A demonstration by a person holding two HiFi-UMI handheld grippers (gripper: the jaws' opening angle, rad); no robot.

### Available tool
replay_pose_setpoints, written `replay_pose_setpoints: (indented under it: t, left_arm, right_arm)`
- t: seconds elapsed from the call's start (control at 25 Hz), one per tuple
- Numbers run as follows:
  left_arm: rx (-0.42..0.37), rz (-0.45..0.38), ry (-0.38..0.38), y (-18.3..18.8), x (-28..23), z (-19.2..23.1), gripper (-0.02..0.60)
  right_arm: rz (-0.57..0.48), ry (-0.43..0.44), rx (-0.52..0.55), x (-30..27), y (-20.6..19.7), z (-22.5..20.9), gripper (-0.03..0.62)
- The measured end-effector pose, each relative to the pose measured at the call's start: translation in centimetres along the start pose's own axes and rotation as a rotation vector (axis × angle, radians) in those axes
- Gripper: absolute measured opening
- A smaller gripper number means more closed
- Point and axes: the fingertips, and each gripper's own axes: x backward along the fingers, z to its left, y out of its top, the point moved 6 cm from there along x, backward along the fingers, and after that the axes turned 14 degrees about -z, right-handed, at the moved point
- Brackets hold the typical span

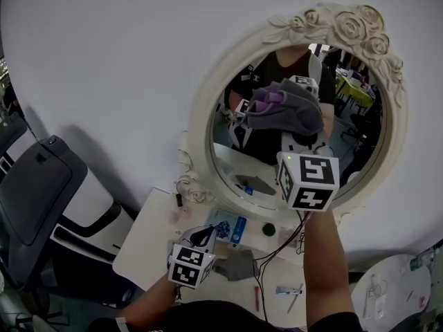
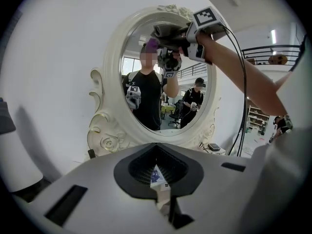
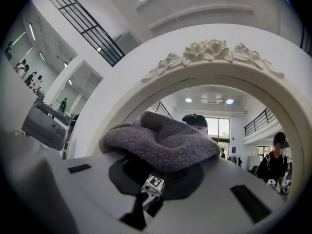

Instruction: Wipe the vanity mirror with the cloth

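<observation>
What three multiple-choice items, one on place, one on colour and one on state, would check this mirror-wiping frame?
1. Where is the cloth?
A. On the floor.
B. Raised at the upper part of the mirror.
C. Draped over the chair.

2. What colour is the mirror's frame?
A. Black.
B. Red.
C. Cream-white.

3. What state are the right tongs in?
A. Shut on the cloth.
B. Open and empty.
C. Out of view.

Answers:
1 B: in the head view the cloth sits high in front of the glass.
2 C: the frame is pale cream all round.
3 A: the right gripper view shows the cloth clamped between the jaws.
</observation>
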Motion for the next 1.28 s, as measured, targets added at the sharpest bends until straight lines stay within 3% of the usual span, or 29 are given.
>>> replay_pose_setpoints:
  t: [0.12, 0.24, 0.6, 0.8, 1.28]
  left_arm:
    - [0.005, 0.008, 0.013, -0.2, 0.2, 0.4, 0.006]
    - [0.003, 0.016, 0.012, -0.5, 0.4, 0.4, 0.006]
    - [0.013, 0.03, 0.037, -1.0, 1.0, 1.2, 0.006]
    - [0.018, 0.024, 0.048, -1.0, 1.3, 1.7, 0.006]
    - [0.026, 0.021, 0.076, -1.4, 2.3, 2.6, 0.006]
  right_arm:
    - [0.048, 0.009, 0.0, 1.4, -3.5, 1.2, 0.044]
    - [0.034, -0.022, 0.023, 2.8, -5.9, 2.0, 0.044]
    - [0.061, -0.051, -0.06, 4.4, -9.2, 2.8, 0.044]
    - [0.135, -0.067, -0.137, 6.1, -12.8, 3.9, 0.044]
    - [0.279, -0.079, -0.189, 9.6, -20.9, 6.5, 0.044]
